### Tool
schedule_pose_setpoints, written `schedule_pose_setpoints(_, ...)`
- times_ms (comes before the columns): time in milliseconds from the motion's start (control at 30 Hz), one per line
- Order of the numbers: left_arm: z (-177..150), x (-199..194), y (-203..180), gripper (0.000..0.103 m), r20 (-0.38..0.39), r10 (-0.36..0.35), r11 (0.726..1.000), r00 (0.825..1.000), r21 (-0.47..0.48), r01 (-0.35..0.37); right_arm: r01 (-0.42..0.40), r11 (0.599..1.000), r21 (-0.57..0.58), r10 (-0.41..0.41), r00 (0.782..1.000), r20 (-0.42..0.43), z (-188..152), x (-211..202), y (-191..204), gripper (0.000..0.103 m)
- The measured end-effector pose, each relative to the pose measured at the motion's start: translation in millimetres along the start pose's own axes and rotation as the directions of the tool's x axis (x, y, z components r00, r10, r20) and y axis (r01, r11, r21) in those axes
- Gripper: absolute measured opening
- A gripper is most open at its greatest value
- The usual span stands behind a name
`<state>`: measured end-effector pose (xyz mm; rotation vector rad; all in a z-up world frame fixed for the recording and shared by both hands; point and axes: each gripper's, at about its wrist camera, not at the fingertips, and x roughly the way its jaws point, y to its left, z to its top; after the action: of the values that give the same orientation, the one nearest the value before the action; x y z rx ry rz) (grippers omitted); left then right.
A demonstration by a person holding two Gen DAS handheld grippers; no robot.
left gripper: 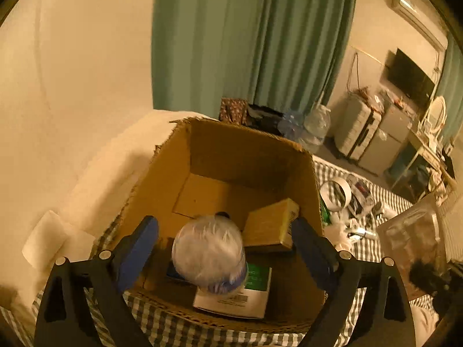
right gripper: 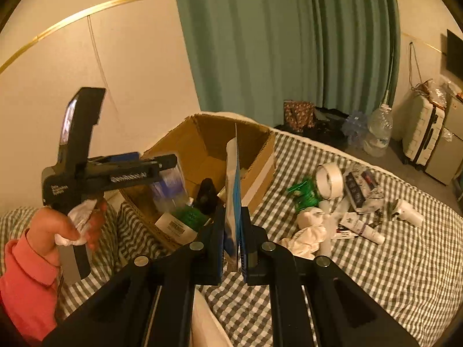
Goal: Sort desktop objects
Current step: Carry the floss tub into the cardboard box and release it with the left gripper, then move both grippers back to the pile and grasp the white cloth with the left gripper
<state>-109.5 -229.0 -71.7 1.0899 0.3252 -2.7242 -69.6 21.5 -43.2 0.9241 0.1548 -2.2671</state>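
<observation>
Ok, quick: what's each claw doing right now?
Left claw: open over the cardboard box, plastic bottle between its fingers, ungripped.
Right claw: shut on a flat packet.

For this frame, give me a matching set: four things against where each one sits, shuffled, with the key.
Things:
1. clear plastic bottle
2. flat blue-and-white packet
3. roll of white tape
4. green curtain

Places:
A. on the checked cloth, right of the cardboard box
B. pinched edge-on in the right gripper
C. behind the box, along the wall
D. inside the box, between the left gripper's spread fingers

Pairs: 1-D, 2-B, 3-A, 4-C
</observation>
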Motion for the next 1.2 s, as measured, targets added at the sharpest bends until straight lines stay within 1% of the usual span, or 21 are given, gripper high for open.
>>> schedule_pose_setpoints(67,-1,-1,7,0.098,-0.005,0.026,1.000,1.000,-0.006,-0.026,-0.013,1.000,-0.002,0.013,1.000,-0.014,2,9,4,0.008)
schedule_pose_setpoints(267,-6,-6,20,0.099,-0.011,0.047,0.999,0.999,-0.018,-0.048,-0.067,0.998,-0.001,0.067,0.996,-0.052,10,38,15,0.008)
schedule_pose_setpoints(433,-6,-7,32,0.099,-0.019,0.063,0.998,0.998,-0.032,-0.063,-0.109,0.994,-0.019,0.107,0.991,-0.078,30,70,34,0.008)
schedule_pose_setpoints(533,-6,-9,40,0.099,-0.022,0.067,0.997,0.997,-0.048,-0.068,-0.103,0.994,-0.025,0.101,0.991,-0.084,41,91,44,0.009)
schedule_pose_setpoints(567,-6,-9,42,0.099,-0.023,0.066,0.996,0.998,-0.050,-0.067,-0.092,0.995,-0.025,0.089,0.993,-0.083,44,97,46,0.011)
schedule_pose_setpoints(600,-6,-10,43,0.099,-0.022,0.069,0.996,0.997,-0.053,-0.070,-0.081,0.996,-0.025,0.078,0.994,-0.081,47,102,48,0.032)
schedule_pose_setpoints(633,-6,-11,44,0.099,-0.020,0.073,0.996,0.997,-0.054,-0.074,-0.066,0.998,-0.018,0.064,0.995,-0.072,48,104,48,0.049)
schedule_pose_setpoints(667,-6,-11,44,0.099,-0.020,0.073,0.996,0.997,-0.050,-0.074,-0.041,0.999,0.001,0.041,0.998,-0.056,49,103,46,0.074)
schedule_pose_setpoints(700,-7,-10,43,0.099,-0.020,0.070,0.997,0.997,-0.043,-0.071,-0.028,0.999,0.023,0.029,0.999,-0.033,48,100,43,0.077)
schedule_pose_setpoints(733,-8,-10,41,0.099,-0.020,0.067,0.997,0.998,-0.038,-0.068,-0.034,0.999,0.038,0.035,0.999,-0.022,47,97,39,0.077)
schedule_pose_setpoints(767,-9,-10,39,0.099,-0.020,0.059,0.998,0.998,-0.029,-0.059,-0.040,0.998,0.052,0.041,0.999,-0.021,46,94,35,0.077)
schedule_pose_setpoints(867,-13,-9,26,0.099,-0.028,0.046,0.999,0.999,0.008,-0.046,0.005,0.996,0.090,-0.003,1.000,-0.016,39,83,17,0.077)
schedule_pose_setpoints(1000,-17,-14,2,0.099,-0.022,0.024,0.998,0.999,0.055,-0.023,0.029,0.986,0.166,-0.029,1.000,-0.005,31,63,-15,0.077)
schedule_pose_setpoints(1100,-21,-21,-27,0.101,0.000,-0.002,0.995,1.000,0.098,0.002,0.086,0.974,0.207,-0.090,0.996,0.010,25,43,-42,0.078)
schedule_pose_setpoints(1133,-22,-23,-37,0.102,0.007,0.005,0.994,1.000,0.105,-0.006,0.120,0.967,0.223,-0.127,0.992,0.015,21,33,-56,0.079)
schedule_pose_setpoints(1167,-25,-26,-52,0.102,0.020,0.036,0.993,0.999,0.108,-0.038,0.142,0.962,0.232,-0.150,0.989,0.017,19,26,-65,0.079)
schedule_pose_setpoints(1200,-26,-27,-61,0.103,0.026,0.040,0.993,0.999,0.109,-0.042,0.173,0.954,0.245,-0.183,0.983,0.021,16,17,-78,0.080)
